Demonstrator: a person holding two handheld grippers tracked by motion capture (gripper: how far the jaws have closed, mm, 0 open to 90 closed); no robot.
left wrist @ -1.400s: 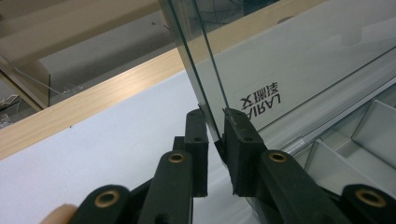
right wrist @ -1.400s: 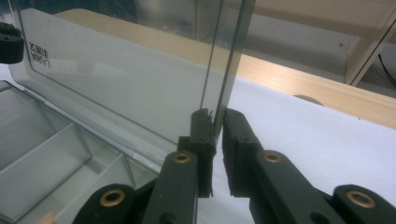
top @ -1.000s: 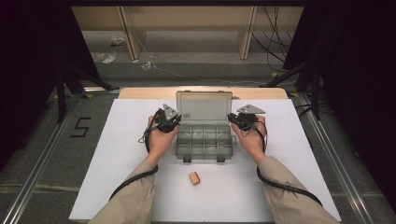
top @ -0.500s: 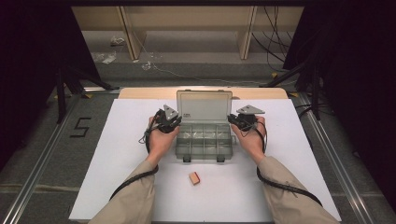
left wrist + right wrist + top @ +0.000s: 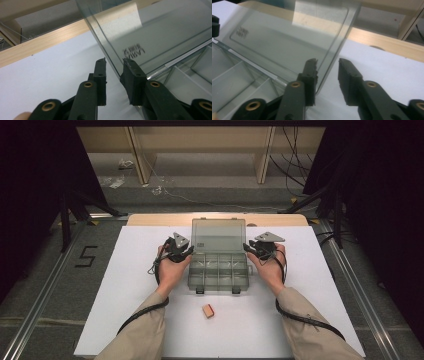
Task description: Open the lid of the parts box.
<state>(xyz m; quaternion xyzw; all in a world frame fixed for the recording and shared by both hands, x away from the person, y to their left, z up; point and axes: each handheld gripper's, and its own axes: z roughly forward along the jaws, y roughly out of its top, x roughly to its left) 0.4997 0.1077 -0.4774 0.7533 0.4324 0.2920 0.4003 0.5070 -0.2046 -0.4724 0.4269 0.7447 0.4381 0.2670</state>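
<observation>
Clear compartment box (image 5: pixel 219 269) sits mid-table on the white sheet (image 5: pixel 125 285), lid (image 5: pixel 219 235) swung up and leaning back toward 12 o'clock. Box long axis runs 9-to-3; the hinge line does too. Left gripper (image 5: pixel 181 251) is at the lid's 9 o'clock edge, right gripper (image 5: pixel 253 249) at its 3 o'clock edge, both near the hinge end and about level with each other, so neither hand is clearly nearer. In the left gripper view, that gripper (image 5: pixel 114 65) is parted, with the lid's side edge (image 5: pixel 110 60) running up through the gap; no clamp, can't tell if a pad grazes the plastic. Same in the right gripper view: right gripper (image 5: pixel 327 65) is released, the lid's rounded corner edge (image 5: pixel 337 50) between the jaws, closer to the inner one. So each gripper straddles a side edge of the lid without pinching it. Judgement: the coming move is on the lid, and it turns about the 9-to-3 hinge, so both hands need to travel together along 12-to-6; uneven motion would twist the thin lid. Small tan block (image 5: pixel 208 310) lies at 6 o'clock of the box, well apart, untouched.
</observation>
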